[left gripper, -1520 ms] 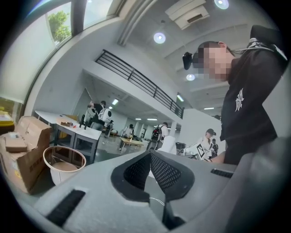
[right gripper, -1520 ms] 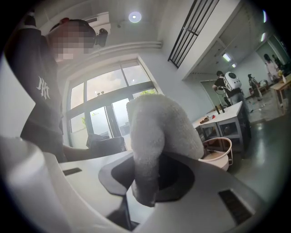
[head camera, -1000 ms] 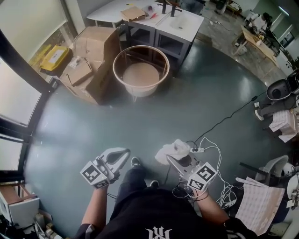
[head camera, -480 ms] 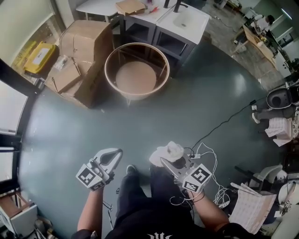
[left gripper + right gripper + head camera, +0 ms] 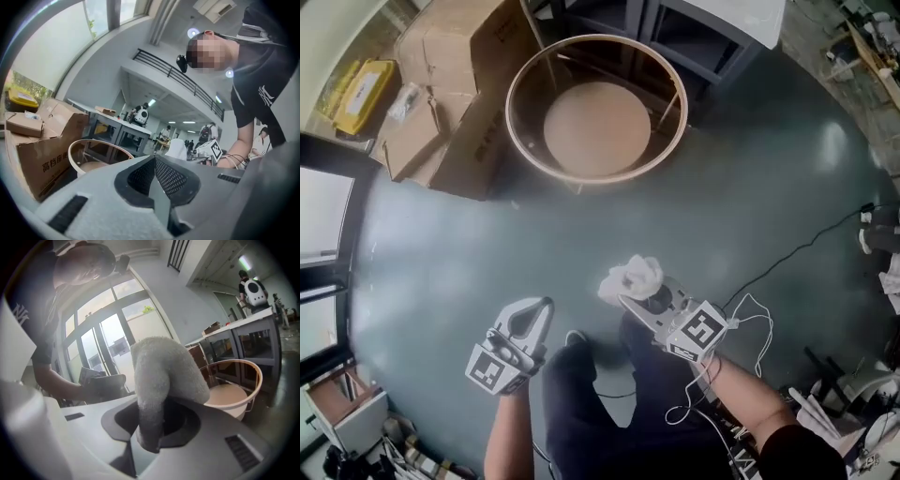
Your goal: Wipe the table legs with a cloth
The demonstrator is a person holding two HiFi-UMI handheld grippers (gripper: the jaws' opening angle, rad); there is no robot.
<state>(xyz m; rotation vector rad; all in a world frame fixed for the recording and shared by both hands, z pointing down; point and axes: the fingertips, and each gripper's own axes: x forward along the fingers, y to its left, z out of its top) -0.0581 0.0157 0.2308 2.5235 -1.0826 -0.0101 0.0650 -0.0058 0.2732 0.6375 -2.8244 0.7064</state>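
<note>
Overhead, in the head view, a person is standing on a grey-green floor [image 5: 487,253], holding a tool in each hand. The right tool [image 5: 623,300] is gripping a crumpled white cloth [image 5: 632,277], which is bunching up above its jaws. The left tool [image 5: 546,306] is hanging closed and empty, level with the right one. A round side table [image 5: 609,179] with a wooden rim is standing well apart from both tools, its thin legs [image 5: 674,106] showing inside the rim. Cardboard boxes [image 5: 459,84] are crowding its left side, and white cables [image 5: 750,319] are trailing across the floor by the person's right arm.

Seen in the left gripper view, the left tool [image 5: 154,176] is showing its jaws pressed together with nothing between them. The round side table [image 5: 75,147] is sitting beyond the jaws, left of centre, beside a printed cardboard box [image 5: 37,154]. The right tool's marker cube [image 5: 213,149] is showing to the right.

Seen in the right gripper view, the right tool [image 5: 152,427] is clamping the cloth [image 5: 161,376], whose folds are rising out of the jaws and draping rightward. The round side table [image 5: 234,364] is standing beyond the cloth, to the right, not touching it.
</note>
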